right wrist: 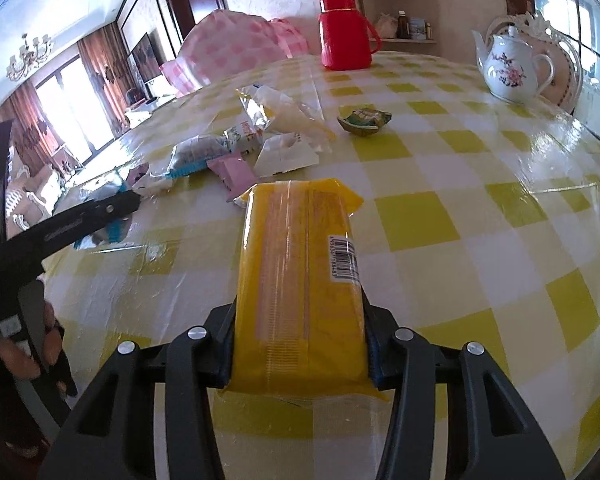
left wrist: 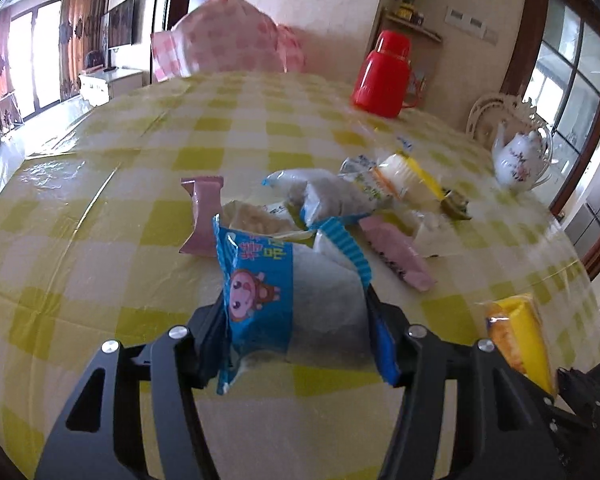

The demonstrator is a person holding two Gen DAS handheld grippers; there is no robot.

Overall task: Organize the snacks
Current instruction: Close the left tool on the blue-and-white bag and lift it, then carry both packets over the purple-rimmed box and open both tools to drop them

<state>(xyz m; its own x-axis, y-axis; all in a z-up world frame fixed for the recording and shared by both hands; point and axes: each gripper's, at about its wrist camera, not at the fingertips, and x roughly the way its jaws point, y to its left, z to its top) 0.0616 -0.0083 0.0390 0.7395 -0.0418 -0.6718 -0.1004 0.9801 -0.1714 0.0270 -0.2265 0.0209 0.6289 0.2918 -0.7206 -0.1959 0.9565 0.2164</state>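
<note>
My left gripper is shut on a blue snack packet with a cartoon face, held above the checked tablecloth. My right gripper is shut on a long yellow biscuit pack with a barcode; the same yellow biscuit pack shows at the right edge of the left wrist view. A heap of loose snacks lies mid-table: pink wrappers, a clear and blue bag, a yellow-trimmed wafer pack. From the right wrist view the heap lies to the left, beside the left gripper's finger.
A red thermos and a white floral teapot stand at the far side of the round table. A small green wrapper lies apart from the heap. A pink checked cloth covers something behind the table. A hand grips the left tool.
</note>
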